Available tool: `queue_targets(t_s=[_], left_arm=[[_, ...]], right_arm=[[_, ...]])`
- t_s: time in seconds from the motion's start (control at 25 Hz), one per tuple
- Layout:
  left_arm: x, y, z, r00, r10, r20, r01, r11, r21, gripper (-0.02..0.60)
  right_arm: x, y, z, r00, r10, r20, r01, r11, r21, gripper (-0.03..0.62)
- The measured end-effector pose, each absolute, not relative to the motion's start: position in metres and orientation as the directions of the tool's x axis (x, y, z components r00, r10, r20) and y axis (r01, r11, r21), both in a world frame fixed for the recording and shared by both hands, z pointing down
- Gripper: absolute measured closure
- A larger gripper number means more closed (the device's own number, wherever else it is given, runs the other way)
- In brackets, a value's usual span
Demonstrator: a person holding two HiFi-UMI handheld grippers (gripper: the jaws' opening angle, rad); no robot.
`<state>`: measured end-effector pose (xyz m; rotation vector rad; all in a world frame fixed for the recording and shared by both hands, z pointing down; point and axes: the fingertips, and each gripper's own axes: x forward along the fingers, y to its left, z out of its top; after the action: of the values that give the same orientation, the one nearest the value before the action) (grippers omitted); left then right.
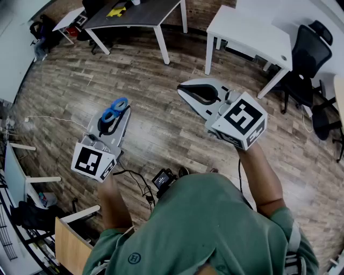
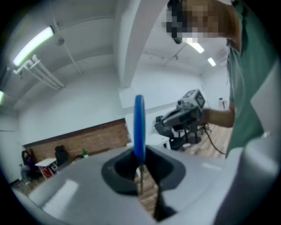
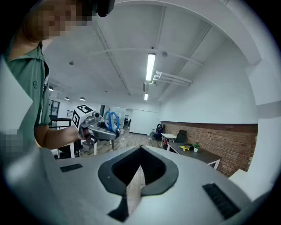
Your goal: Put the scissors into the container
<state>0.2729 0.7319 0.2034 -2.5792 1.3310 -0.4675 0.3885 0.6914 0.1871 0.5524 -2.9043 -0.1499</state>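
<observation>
Both grippers are held up over the wooden floor. My left gripper (image 1: 111, 122) is shut on the scissors (image 1: 115, 109), whose blue handle rings stick out past its tips. In the left gripper view the scissors (image 2: 139, 127) stand edge-on between the closed jaws of the left gripper (image 2: 139, 166), the metal blade running down into the slot. My right gripper (image 1: 189, 91) is shut with nothing in it; in its own view the right gripper (image 3: 139, 169) shows its jaws pressed together. The right gripper view also shows the left gripper (image 3: 94, 127) with the scissors (image 3: 112, 119). No container is in view.
A dark table (image 1: 134, 13) stands at the far top, a white table (image 1: 252, 32) at the top right with a black office chair (image 1: 309, 53) beside it. White furniture (image 1: 21, 177) sits at the left. A cable (image 1: 48, 119) lies on the floor.
</observation>
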Motion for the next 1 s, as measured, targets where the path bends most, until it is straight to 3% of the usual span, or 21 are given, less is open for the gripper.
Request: queue_targets(t_s=[1.0], left_arm=[[0.208,0.716,0.218,0.557,-0.817,0.150,-0.767,-0.576,-0.283,0.546]], right_arm=[[0.318,0.678,0.205,-0.925,-0.343,0.160,-0.330,0.938,0.105,0.588]])
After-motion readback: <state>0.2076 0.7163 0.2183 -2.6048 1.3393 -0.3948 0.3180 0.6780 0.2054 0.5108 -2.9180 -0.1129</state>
